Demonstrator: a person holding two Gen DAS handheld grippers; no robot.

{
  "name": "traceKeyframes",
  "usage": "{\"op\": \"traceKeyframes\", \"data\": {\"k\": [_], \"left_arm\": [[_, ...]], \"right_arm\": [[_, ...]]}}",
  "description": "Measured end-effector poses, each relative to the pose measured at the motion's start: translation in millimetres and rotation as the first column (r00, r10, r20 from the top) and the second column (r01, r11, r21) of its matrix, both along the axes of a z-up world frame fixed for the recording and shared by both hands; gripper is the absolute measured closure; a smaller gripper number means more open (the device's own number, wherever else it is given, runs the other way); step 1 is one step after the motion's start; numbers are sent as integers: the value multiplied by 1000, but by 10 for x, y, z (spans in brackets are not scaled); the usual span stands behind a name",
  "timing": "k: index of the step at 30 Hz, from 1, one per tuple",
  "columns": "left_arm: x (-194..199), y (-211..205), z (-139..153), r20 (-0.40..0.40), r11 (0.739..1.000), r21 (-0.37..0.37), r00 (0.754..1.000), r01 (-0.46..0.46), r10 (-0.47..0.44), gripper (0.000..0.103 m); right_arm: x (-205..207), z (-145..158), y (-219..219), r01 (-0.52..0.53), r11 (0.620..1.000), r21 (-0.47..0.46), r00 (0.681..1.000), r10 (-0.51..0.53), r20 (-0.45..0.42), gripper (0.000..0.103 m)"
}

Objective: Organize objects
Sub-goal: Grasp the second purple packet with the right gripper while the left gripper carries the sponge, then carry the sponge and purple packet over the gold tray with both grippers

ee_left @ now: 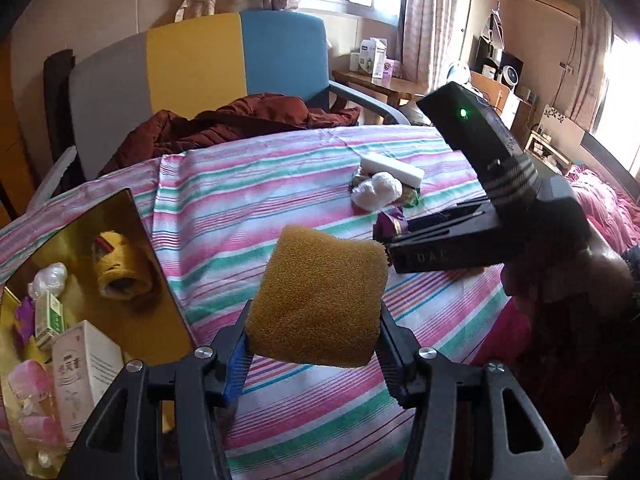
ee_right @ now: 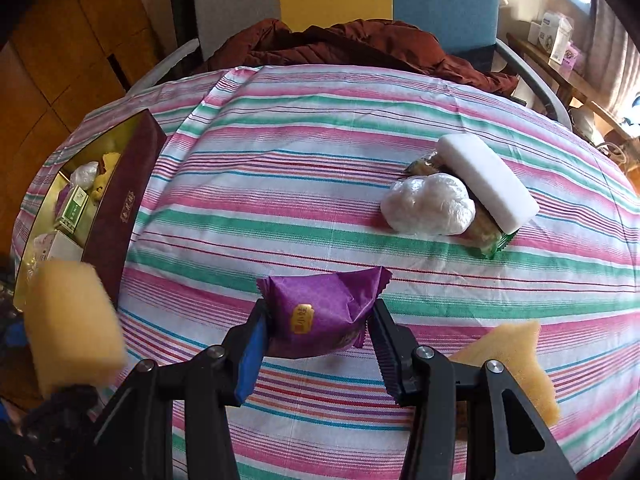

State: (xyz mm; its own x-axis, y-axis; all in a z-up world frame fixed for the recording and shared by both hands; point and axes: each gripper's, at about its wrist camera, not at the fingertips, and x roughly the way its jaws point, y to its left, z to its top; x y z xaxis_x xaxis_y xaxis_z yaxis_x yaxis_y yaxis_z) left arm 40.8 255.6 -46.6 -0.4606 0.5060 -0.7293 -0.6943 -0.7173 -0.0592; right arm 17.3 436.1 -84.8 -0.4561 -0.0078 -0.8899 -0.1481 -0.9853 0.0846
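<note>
Gripping a yellow square sponge (ee_left: 318, 300) above bare striped tablecloth (ee_left: 280, 184), the left gripper (ee_left: 314, 354) hovers beside the open gold box (ee_left: 132, 216); the right gripper (ee_right: 318, 344) brackets a purple wrapped snack (ee_right: 324, 312), its crimped ends pointing left-right.

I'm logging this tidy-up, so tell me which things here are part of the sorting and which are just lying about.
Part of the job:
- yellow sponge in the left gripper
- purple snack packet between the fingers of the right gripper
- gold-lined box already holding items
- white block, white plastic-wrapped bundle and second sponge on the striped cloth

Lying about:
- maroon jacket
- chair
</note>
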Motion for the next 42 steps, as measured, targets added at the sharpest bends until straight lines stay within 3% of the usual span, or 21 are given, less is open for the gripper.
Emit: {"op": "traceKeyframes", "data": {"k": [14,25,42], "left_arm": [[-104,-620,344,-80,986,32,983,-164,166,48],[-220,-1028,323,-59,965,46,964,-259,261,48],[-323,-1374,239,-2,943,76,946,-324,325,48]], "right_arm": [[27,-7,-157,-35,999,17,999,35,1,53],[-62,173,-611,-111,994,0,993,111,-39,53],[-165,392,-1396,-233,970,-66,967,224,-120,53]]}}
